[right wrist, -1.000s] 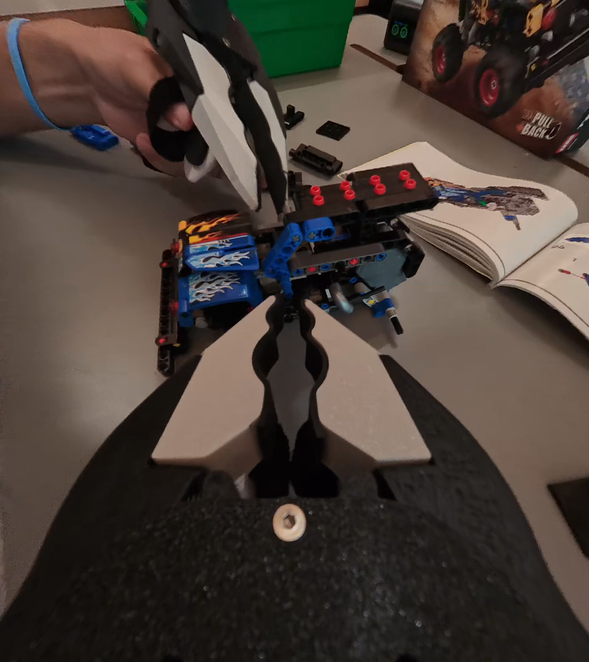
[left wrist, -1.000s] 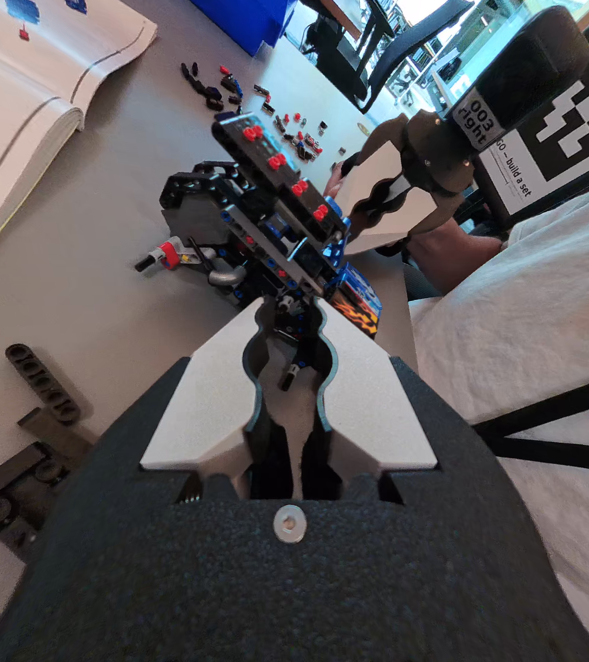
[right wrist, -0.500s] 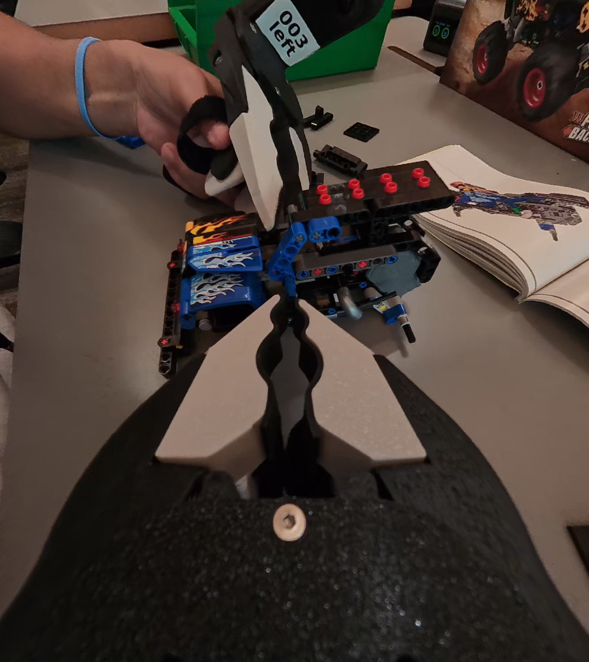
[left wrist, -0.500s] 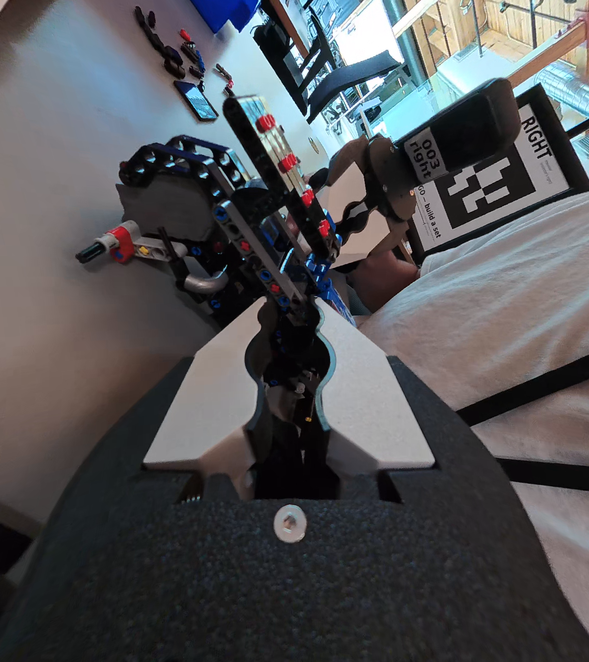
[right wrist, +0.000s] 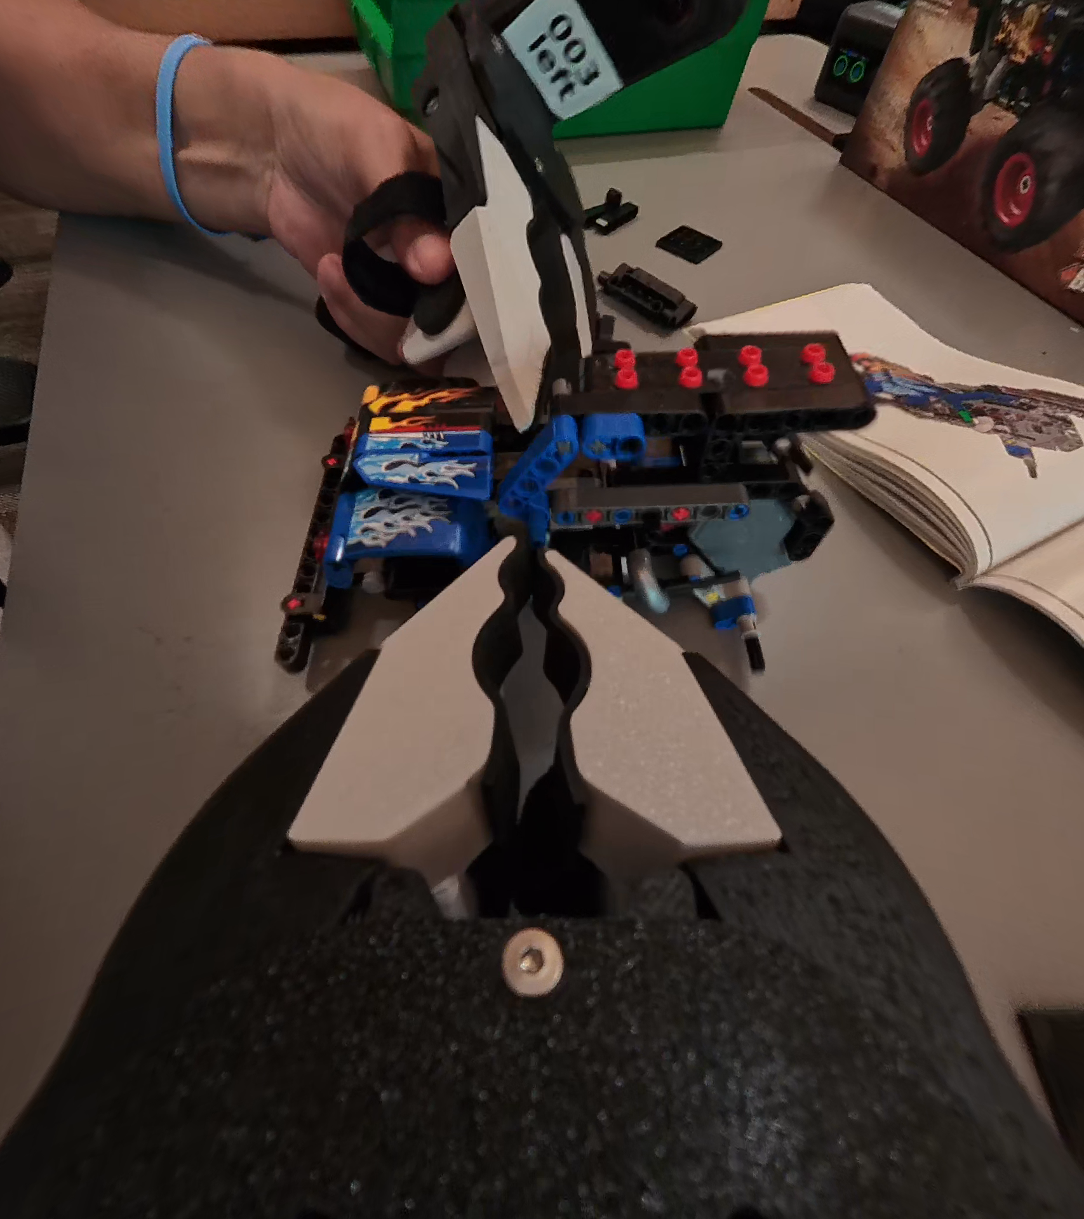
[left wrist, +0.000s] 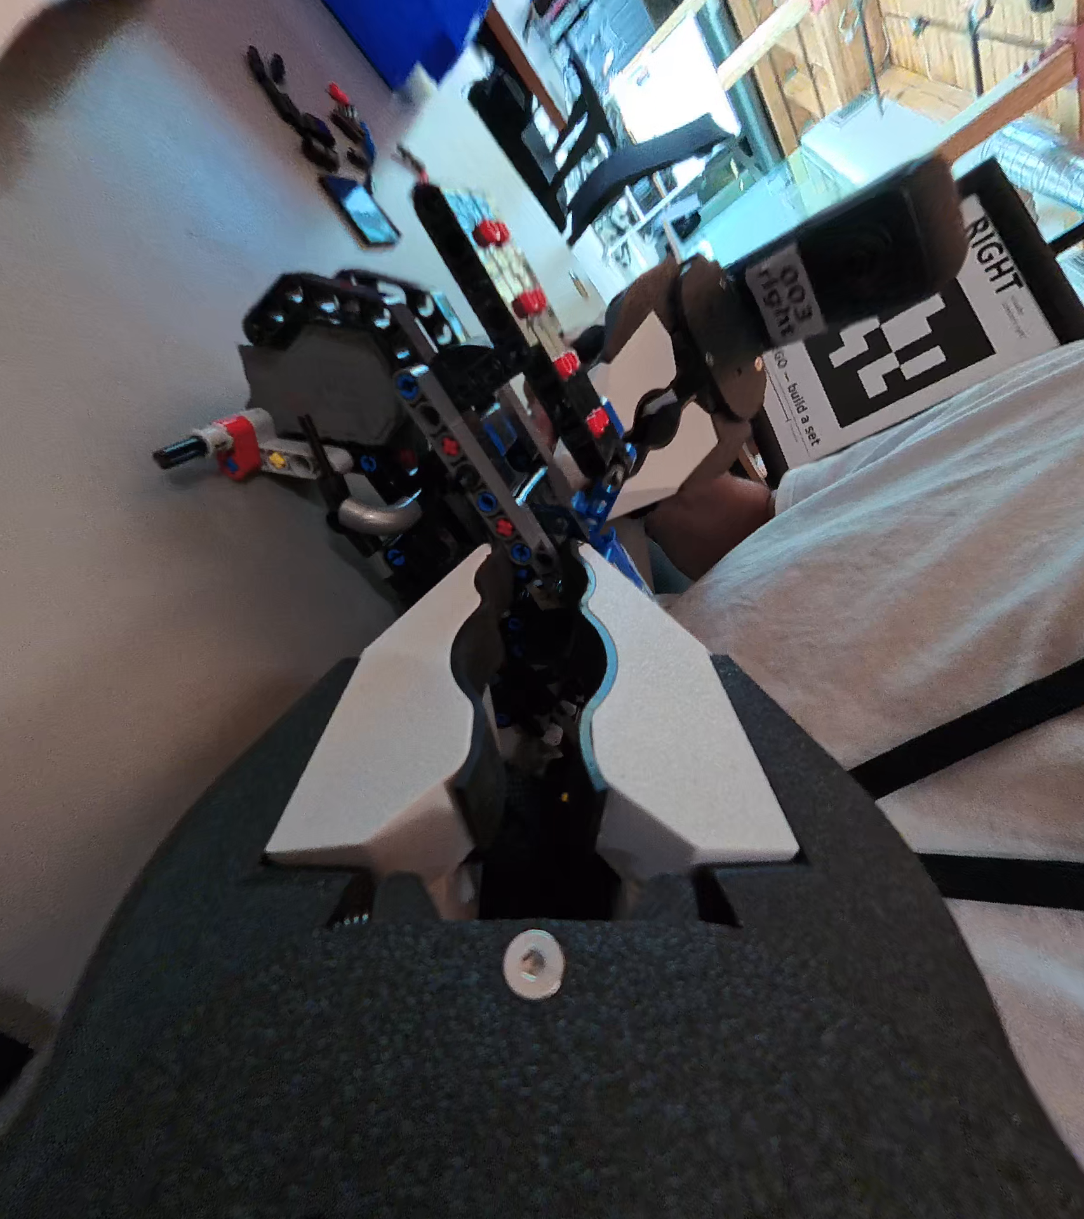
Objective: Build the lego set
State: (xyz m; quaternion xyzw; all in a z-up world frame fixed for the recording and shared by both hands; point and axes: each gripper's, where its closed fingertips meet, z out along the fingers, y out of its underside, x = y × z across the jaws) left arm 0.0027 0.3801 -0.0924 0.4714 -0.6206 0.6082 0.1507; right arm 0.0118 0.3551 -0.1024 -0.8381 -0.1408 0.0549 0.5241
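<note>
The half-built black and blue lego truck chassis lies on the grey table with its long axis running left to right in the right wrist view: the blue flame-printed panels point left, toward the person's white-clad body, and the grey octagonal plate ends it on the right, toward the open instruction booklet. A black beam deck along its far edge carries eight red studs, in four pairs.

The left gripper comes down steeply from above, its white fingers closed onto the model's black frame beside the deck; its own view shows dark parts filling the gap between them. The right gripper has its tips nearly together at the blue angled beam; whether it grips that beam I cannot tell.

Only the right wrist view shows the person's hand with a blue wristband, the green bin, the picture box and three loose black parts beyond the model. Only the left wrist view shows the scatter of small parts on the far table and the blue bin
</note>
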